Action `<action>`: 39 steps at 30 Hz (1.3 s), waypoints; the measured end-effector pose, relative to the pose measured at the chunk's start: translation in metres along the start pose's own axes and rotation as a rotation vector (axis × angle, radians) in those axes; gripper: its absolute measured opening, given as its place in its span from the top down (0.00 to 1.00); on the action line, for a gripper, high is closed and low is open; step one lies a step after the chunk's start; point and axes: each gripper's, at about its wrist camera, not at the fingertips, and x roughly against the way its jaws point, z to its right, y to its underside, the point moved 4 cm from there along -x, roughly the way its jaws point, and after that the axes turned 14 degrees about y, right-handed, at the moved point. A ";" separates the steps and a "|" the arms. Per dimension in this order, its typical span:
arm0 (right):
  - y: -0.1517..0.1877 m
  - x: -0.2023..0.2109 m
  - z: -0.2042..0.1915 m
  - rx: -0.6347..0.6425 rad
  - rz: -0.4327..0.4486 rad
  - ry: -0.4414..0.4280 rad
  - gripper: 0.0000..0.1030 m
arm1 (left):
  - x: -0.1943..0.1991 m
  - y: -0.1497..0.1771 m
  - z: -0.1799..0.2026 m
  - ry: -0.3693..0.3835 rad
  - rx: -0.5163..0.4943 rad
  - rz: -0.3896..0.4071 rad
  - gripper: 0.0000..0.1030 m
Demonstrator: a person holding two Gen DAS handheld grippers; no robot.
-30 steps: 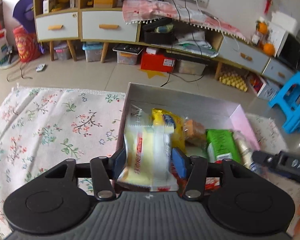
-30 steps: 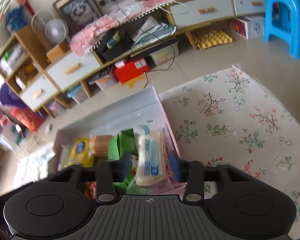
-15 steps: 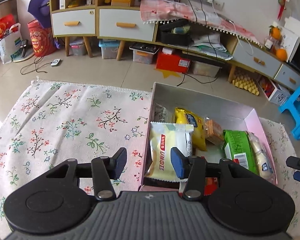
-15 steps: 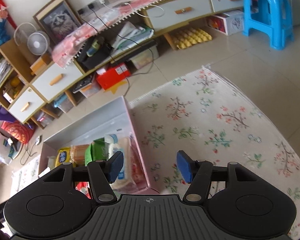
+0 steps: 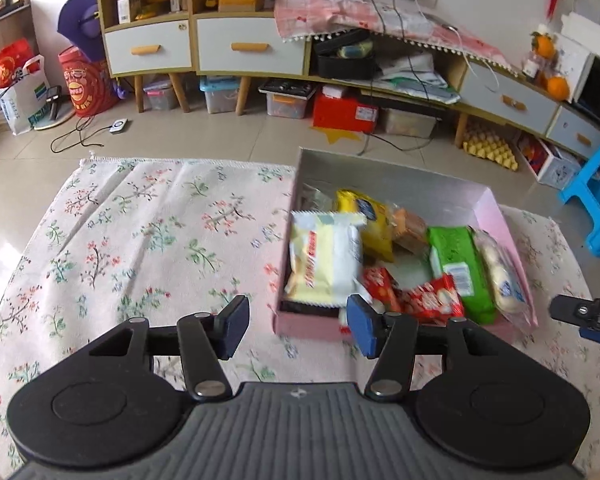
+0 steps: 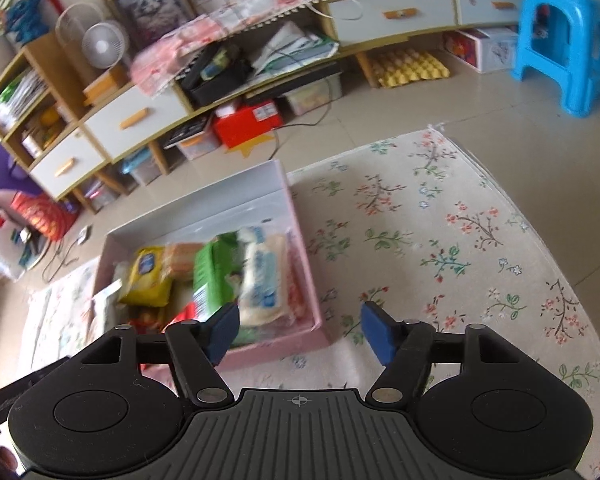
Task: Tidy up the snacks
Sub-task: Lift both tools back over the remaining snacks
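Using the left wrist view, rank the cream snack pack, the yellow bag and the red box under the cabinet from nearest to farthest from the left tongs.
1. Cream snack pack: in the near left corner of the pink box, just ahead of the left tongs.
2. Yellow bag: deeper in the box, behind the cream pack.
3. Red box: on the floor under the cabinet, well beyond the mat.

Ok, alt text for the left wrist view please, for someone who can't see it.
The left claw is open and empty above a floral cloth, just short of a pink box packed with snacks: a white and yellow packet, a green packet, red wrappers. The right claw's tip shows at the right edge.
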 end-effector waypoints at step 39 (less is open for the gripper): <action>0.074 0.052 0.019 0.247 -0.146 0.035 0.16 | 0.044 0.071 0.033 0.101 0.063 -0.137 0.27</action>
